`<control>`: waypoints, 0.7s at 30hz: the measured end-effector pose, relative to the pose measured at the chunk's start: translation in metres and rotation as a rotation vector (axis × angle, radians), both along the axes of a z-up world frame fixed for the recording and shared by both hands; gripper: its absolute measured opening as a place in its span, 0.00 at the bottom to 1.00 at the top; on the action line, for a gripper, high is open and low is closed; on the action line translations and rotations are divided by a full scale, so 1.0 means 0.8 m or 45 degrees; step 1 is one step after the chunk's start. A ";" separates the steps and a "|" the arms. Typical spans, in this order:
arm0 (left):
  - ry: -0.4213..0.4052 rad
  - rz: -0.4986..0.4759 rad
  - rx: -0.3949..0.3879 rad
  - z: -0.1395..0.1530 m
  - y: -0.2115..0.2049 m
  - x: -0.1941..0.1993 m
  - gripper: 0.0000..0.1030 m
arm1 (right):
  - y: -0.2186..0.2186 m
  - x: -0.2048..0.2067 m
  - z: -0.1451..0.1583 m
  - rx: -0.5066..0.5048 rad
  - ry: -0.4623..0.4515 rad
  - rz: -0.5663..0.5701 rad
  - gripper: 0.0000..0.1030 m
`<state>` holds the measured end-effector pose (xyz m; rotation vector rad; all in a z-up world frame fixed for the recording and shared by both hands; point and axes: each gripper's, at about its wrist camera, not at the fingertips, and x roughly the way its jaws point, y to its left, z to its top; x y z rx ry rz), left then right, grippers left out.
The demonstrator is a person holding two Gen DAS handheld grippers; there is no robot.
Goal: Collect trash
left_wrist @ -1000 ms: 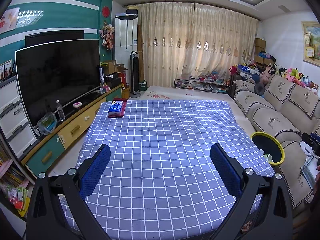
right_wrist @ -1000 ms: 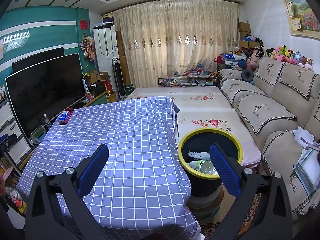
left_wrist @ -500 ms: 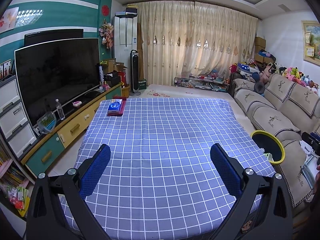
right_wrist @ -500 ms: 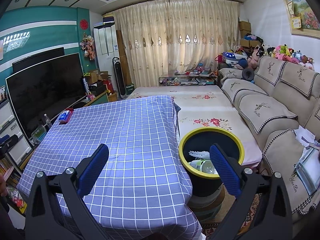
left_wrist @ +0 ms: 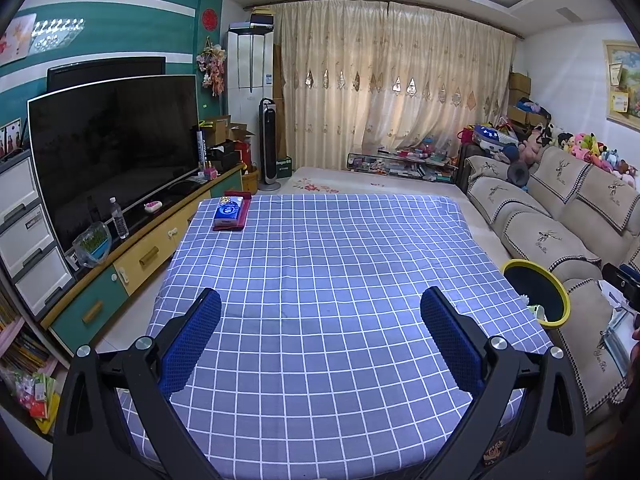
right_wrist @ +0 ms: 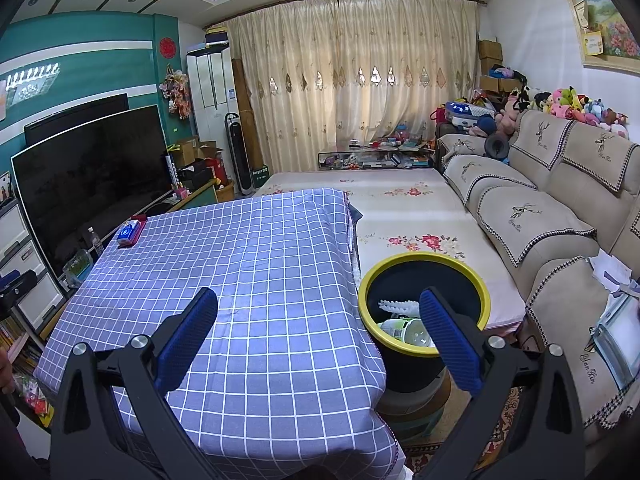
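Left tongs [left_wrist: 320, 332]: spread wide, empty — over checked worktop [left_wrist: 320, 248]
Right tongs [right_wrist: 318, 330]: spread wide, empty — trash bin [right_wrist: 424, 258] behind right finger

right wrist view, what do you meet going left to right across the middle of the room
television → tissue pack → checked tablecloth → yellow-rimmed bin → sofa
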<state>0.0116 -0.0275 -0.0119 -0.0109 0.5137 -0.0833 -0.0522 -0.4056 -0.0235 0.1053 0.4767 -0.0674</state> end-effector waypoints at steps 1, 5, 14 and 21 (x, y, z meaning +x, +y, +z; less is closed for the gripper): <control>0.001 -0.001 0.000 0.000 0.000 0.001 0.95 | 0.000 0.000 0.000 0.000 0.000 0.001 0.93; -0.002 -0.015 0.000 -0.001 -0.001 0.001 0.95 | 0.000 0.000 -0.001 0.001 0.000 0.000 0.93; 0.011 -0.071 -0.032 -0.004 -0.005 0.008 0.95 | 0.005 0.004 -0.008 0.002 0.009 0.012 0.93; 0.025 -0.065 -0.033 -0.007 -0.006 0.013 0.95 | 0.004 0.007 -0.010 0.004 0.019 0.014 0.93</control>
